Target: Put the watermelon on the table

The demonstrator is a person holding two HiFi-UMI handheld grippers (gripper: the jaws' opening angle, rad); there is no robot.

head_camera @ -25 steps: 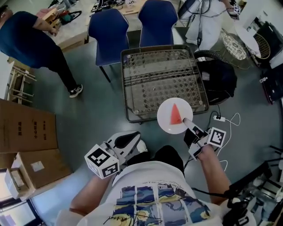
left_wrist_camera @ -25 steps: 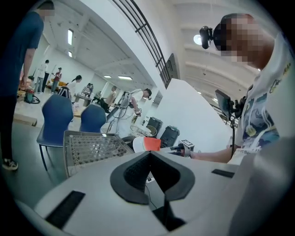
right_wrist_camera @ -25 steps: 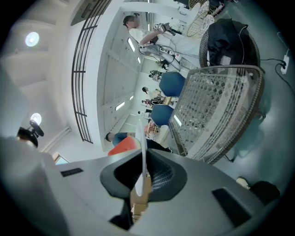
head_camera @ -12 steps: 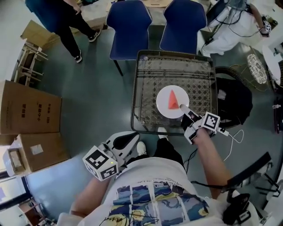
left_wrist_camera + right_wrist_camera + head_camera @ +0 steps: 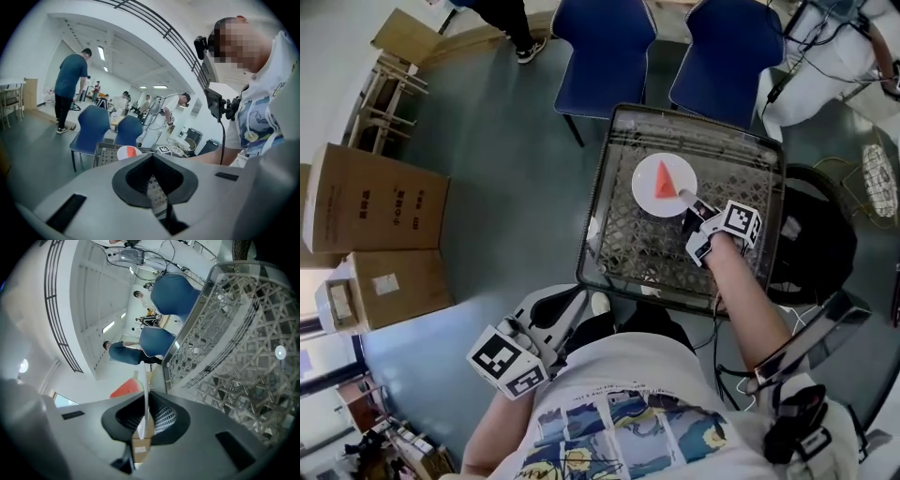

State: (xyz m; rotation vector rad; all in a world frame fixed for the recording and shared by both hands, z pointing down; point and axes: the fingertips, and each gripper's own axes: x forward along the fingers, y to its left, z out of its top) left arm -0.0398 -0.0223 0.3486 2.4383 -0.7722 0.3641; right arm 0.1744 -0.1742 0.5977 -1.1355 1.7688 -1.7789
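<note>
A red wedge of watermelon (image 5: 664,178) lies on a round white plate (image 5: 645,194). My right gripper (image 5: 686,199) is shut on the plate's near rim and holds it over the far half of the lattice-patterned glass table (image 5: 623,246). In the right gripper view the plate (image 5: 146,399) stands edge-on between the pads, with the watermelon (image 5: 126,388) to its left and the table (image 5: 234,371) to its right. My left gripper (image 5: 572,309) hangs close to my body at lower left, shut and empty. Its own view looks over the jaws (image 5: 157,183) towards the plate (image 5: 124,152).
Two blue chairs (image 5: 605,42) (image 5: 733,52) stand behind the table. Cardboard boxes (image 5: 380,202) sit on the floor at left, a wooden stool (image 5: 389,89) beyond them. A black bag (image 5: 816,234) and cables lie right of the table. A person (image 5: 70,89) stands farther off.
My right gripper has carried the plate with the watermelon from the table's near edge out over its far half. The left gripper has shifted a little beside my body.
</note>
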